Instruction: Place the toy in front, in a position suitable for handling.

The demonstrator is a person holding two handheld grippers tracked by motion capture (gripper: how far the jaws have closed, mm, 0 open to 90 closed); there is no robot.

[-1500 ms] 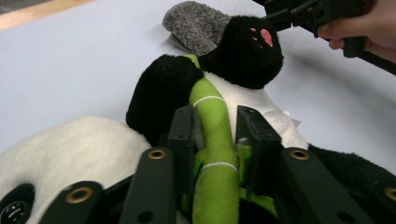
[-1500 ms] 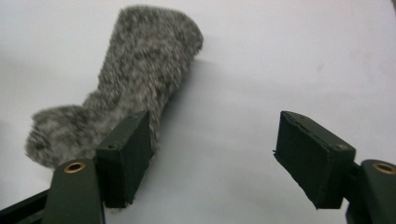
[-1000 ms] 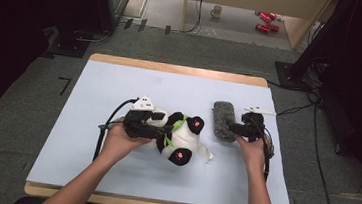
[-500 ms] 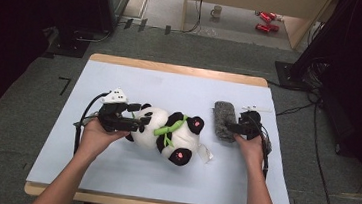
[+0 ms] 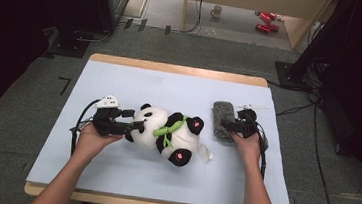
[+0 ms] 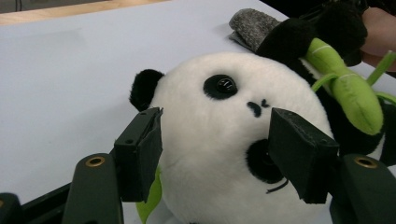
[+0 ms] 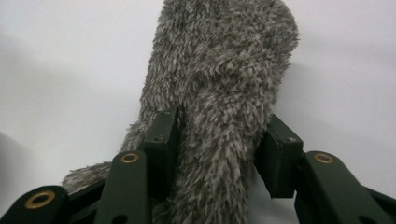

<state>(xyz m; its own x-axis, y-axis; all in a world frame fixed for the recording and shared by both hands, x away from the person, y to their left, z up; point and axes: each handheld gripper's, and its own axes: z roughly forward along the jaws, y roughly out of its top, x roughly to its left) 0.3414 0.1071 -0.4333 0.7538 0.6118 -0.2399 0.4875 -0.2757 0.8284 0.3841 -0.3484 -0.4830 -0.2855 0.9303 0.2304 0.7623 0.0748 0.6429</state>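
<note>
We are closing the right gripper [image 7: 217, 154] jaws on the fuzzy grey sock [image 7: 219, 84]; left gripper [image 6: 217, 149] jaws are spread around the plush panda's head [image 6: 224, 140], needing a centred squeeze.

One plush panda [image 5: 168, 133], one grey fuzzy sock [image 5: 221, 120], two hand-held grippers

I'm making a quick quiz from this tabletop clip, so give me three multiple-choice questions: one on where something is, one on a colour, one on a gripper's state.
1. Where does the grey fuzzy cloth lie from the panda toy in the high view?
A left B right C underneath
2. What colour is the stalk on the panda?
A green B red C blue
3. How do the left gripper jaws stand?
A shut tight B apart around the panda's head C holding the cloth

B: the cloth lies by the right gripper.
A: it is bright green.
B: the head sits between the spread jaws.
</note>
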